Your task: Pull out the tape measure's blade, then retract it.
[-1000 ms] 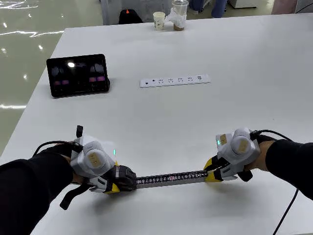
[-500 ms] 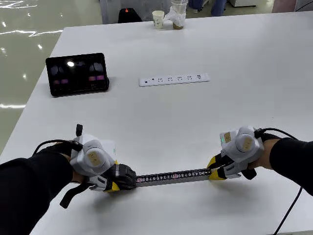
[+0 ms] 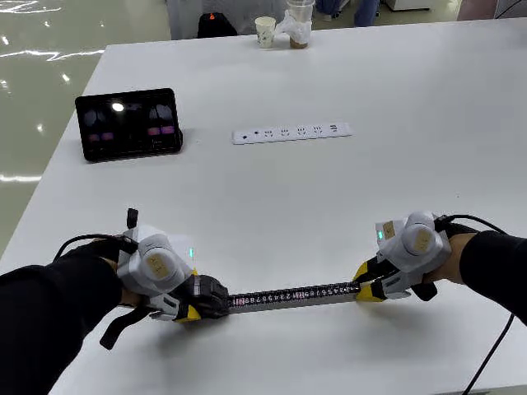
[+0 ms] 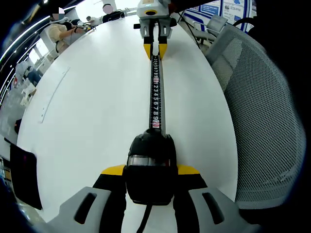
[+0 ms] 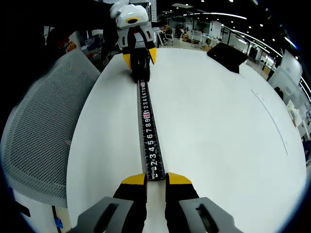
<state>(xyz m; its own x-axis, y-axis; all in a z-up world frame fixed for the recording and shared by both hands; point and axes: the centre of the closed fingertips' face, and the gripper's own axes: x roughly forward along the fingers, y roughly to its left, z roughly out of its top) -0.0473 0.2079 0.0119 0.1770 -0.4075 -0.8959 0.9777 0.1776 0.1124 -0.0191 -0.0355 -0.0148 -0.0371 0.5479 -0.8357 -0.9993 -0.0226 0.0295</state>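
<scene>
Low in the head view, the black case (image 3: 211, 297) of the tape measure sits at the lower left of the white table (image 3: 329, 206), near its front edge. The left gripper (image 4: 150, 171) is clenched on it: in the left gripper view the yellow fingertips (image 4: 113, 170) press against the case's two sides, and the case fills the gap between them, its mouth facing away from the hand.

From that mouth the blade (image 3: 292, 295) runs out across the tabletop towards the lower right of the head view, numbers up, lying low over the surface and nearly straight. Its far end reaches the right gripper (image 5: 155, 178), whose jaws are drawn in on the blade's tip. In the right gripper view the end of the blade sits squarely between the two yellow fingertips (image 5: 179, 179), with one tip against each edge. The two grippers are well apart, joined by the blade.

Further up the table, a dark tablet (image 3: 129, 123) stands at the left and a white power strip (image 3: 286, 132) lies near the middle. A paper cup (image 3: 266, 33) stands at the far edge.
</scene>
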